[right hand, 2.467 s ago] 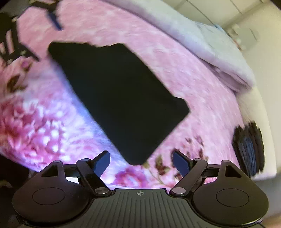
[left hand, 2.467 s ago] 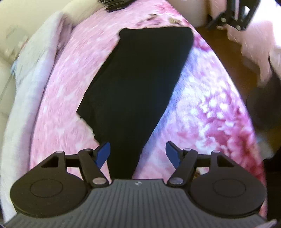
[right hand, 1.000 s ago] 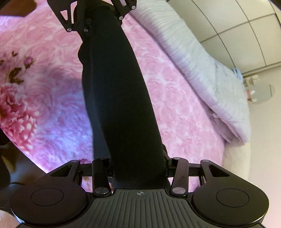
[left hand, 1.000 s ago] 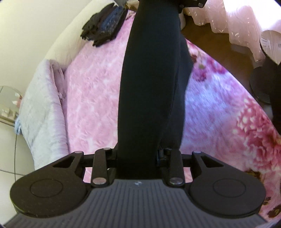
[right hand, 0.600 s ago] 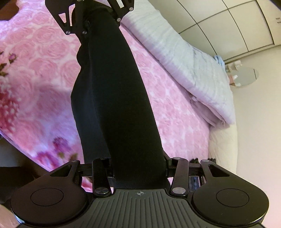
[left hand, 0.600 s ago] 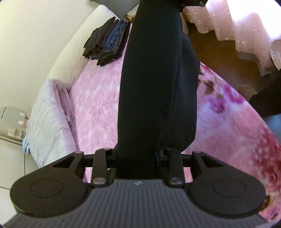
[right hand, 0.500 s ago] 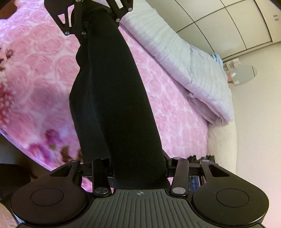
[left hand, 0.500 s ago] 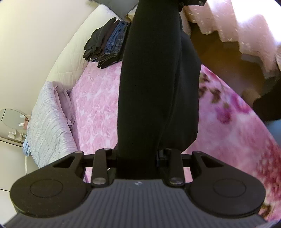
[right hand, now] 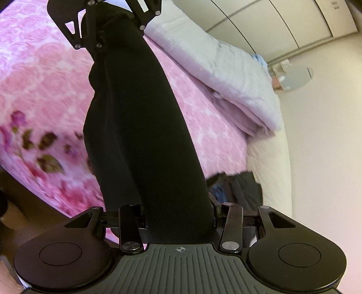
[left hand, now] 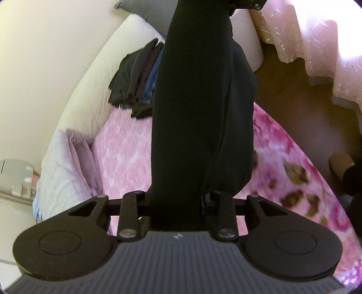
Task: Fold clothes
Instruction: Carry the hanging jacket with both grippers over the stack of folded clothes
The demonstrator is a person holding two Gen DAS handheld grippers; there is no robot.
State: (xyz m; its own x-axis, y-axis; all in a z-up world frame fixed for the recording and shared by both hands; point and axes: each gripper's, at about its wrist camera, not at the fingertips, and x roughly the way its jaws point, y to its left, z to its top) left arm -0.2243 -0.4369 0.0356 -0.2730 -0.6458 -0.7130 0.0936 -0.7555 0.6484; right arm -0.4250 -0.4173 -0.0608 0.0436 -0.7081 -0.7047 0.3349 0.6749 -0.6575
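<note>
In the left wrist view our left claw (left hand: pixel 177 203) at the bottom centre of the frame is clamped on one end of the black garment (left hand: pixel 199 117), which runs straight up the middle as a folded band to our right claw (left hand: pixel 245 3), just visible at the top edge; the garment hangs clear of the pink floral bed (left hand: pixel 126 149), and a pile of folded dark clothes (left hand: pixel 138 77) lies at the upper left on the pale mattress edge; we judge the step in hand to be carrying the folded piece toward that pile. In the right wrist view our right claw (right hand: pixel 179 222) at the bottom centre grips the other end of the same garment, the band rising to the left claw at the upper left; the dark pile shows just right of the claw, and a folded lilac quilt (right hand: pixel 228 74) lies at the upper right; next, we think, both claws must lower together over the pile and let go evenly, so the fold does not slip; we can read no brand, label or writing in either view.
</note>
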